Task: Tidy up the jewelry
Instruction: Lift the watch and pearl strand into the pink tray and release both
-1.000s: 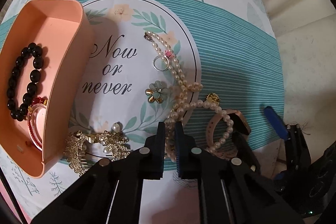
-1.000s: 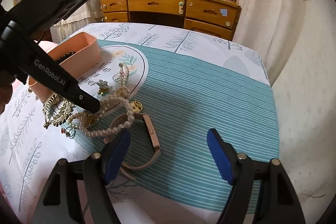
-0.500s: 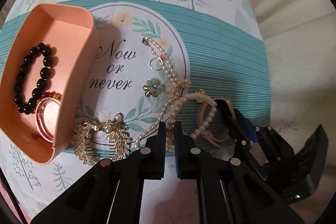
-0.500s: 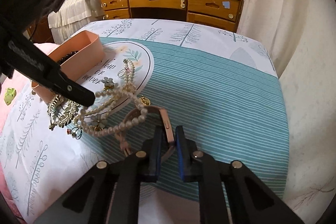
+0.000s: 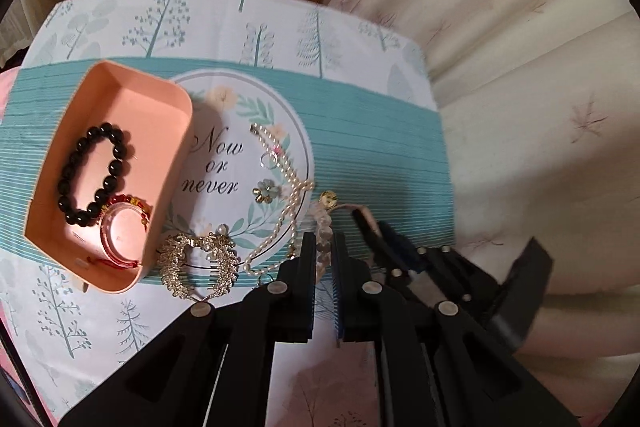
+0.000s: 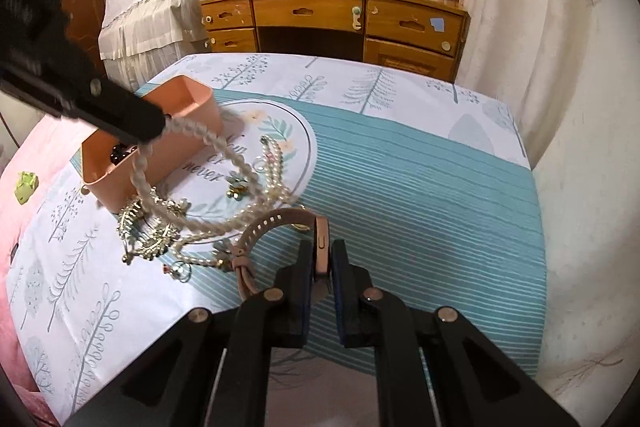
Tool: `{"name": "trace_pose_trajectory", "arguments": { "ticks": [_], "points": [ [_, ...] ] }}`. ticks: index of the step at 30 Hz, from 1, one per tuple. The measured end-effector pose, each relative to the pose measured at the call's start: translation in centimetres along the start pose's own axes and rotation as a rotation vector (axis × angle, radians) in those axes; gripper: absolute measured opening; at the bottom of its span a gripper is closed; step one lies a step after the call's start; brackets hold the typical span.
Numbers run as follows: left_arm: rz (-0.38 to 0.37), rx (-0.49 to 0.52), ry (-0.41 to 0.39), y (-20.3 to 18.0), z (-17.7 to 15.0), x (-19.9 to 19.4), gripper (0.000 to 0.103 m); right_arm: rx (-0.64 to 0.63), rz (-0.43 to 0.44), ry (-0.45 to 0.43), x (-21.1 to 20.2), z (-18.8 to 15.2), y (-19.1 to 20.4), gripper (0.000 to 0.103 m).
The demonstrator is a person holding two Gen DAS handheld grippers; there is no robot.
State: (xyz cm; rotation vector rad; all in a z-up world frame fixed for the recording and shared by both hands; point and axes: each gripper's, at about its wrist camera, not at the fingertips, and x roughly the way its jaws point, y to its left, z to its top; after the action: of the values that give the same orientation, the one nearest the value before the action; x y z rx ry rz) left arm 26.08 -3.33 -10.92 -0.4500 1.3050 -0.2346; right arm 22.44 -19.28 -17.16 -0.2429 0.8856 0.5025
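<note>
my left tool (image 6: 162, 125) clamped on pearl necklace (image 6: 224, 151), strand lifted | my right tool (image 6: 322, 259) pinching pink watch (image 6: 280, 223) | pink box (image 5: 120, 99) toward worktop's far-left corner, left hand nearer

Right gripper (image 6: 321, 263) pinches pink watch (image 6: 321, 247); left gripper (image 6: 158, 125) lifts pearl necklace (image 6: 224, 151)

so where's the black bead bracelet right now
In the left wrist view, the black bead bracelet lies inside the pink tray, left of the printed circle, beside a red bangle.
</note>
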Motion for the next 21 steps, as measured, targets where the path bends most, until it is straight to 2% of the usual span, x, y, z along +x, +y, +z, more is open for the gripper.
{"name": "trace_pose_trajectory", "arguments": {
  "ticks": [10, 21],
  "points": [
    [-0.023, -0.012, -0.113, 1.8, -0.1, -5.9, 0.005, -0.031, 0.024, -0.045, -1.3, 2.1, 2.5, 0.009],
    [0.041, -0.077, -0.204, 7.3, -0.6, -10.3, 0.005, -0.011, 0.092, -0.111, -1.0, 6.6, 6.5, 0.009]
  ]
}}
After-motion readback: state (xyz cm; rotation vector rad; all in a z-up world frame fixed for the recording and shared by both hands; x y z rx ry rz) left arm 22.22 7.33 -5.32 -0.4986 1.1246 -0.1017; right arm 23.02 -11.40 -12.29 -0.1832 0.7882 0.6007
